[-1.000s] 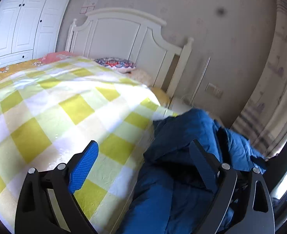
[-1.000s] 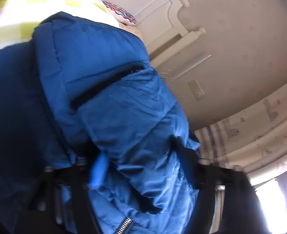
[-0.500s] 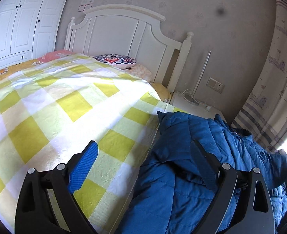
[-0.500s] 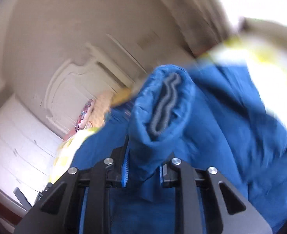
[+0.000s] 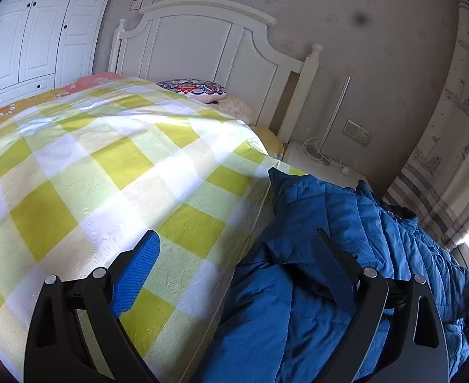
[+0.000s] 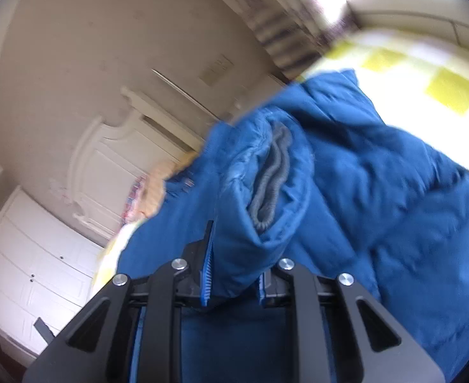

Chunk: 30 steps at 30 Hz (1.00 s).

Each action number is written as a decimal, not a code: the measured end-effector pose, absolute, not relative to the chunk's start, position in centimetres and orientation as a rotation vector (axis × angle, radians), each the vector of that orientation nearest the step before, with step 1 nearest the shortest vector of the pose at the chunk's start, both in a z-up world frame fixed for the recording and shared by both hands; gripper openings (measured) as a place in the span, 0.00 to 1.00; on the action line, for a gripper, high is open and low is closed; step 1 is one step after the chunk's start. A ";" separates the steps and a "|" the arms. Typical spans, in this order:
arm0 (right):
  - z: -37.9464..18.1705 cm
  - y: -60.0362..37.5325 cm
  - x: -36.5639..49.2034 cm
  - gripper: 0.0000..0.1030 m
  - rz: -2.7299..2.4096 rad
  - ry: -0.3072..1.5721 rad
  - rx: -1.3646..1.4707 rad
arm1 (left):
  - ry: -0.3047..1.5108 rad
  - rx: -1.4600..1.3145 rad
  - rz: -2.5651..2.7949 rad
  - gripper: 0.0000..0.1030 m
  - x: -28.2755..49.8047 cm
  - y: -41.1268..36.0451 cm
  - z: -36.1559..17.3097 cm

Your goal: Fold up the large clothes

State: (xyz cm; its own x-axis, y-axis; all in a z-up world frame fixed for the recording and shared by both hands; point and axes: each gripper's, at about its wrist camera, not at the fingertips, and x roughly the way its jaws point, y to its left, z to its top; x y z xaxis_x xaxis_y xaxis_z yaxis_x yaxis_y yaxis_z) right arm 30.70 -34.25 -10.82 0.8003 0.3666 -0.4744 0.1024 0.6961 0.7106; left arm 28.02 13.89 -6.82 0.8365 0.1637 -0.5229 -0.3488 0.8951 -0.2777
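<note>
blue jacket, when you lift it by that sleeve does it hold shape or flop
Probably flops: the jacket lies slumped in soft folds on the bed. Its quilted padding suggests bulky rather than heavy. The sleeve cuff bunches where the right gripper pinches it, so the rest would likely trail behind.

Both wrist views face the headboard, sharing the jacket.
</note>
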 end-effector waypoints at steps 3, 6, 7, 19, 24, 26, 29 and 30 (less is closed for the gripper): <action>-11.0 -34.2 29.9 0.34 0.095 0.691 0.806 | 0.511 -0.387 0.281 0.88 27.9 14.1 -6.9; -8.2 -34.0 27.7 0.56 -0.074 0.637 0.709 | 0.513 -0.388 0.280 0.88 27.8 14.2 -7.0; -6.5 -33.5 27.0 0.56 -0.116 0.569 0.630 | 0.513 -0.386 0.281 0.88 27.8 14.1 -7.0; -9.0 -24.2 35.0 0.54 -0.003 0.780 0.026 | 0.521 -0.408 0.293 0.88 27.7 14.4 -7.1; -9.5 -24.8 34.4 0.58 0.039 0.768 0.098 | 0.556 -0.389 0.230 0.88 28.2 13.2 -5.7; -9.3 -24.5 34.2 0.61 0.046 0.771 0.090 | 0.582 -0.380 0.136 0.88 29.2 11.9 -4.1; -9.3 -24.0 34.2 0.61 0.044 0.766 0.080 | 0.659 -0.342 0.011 0.88 32.5 9.0 -2.3; -9.3 -24.1 34.4 0.62 0.045 0.764 0.083 | 0.677 -0.324 -0.006 0.88 33.6 8.2 -2.1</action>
State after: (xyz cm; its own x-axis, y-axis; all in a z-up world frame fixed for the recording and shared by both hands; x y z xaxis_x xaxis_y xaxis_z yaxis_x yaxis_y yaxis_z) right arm 34.40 -24.13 -9.31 0.7213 0.0711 -0.6890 -0.0108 0.9958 0.0914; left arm 33.64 8.21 -2.07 0.7814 -0.1103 -0.6142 -0.0992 0.9498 -0.2968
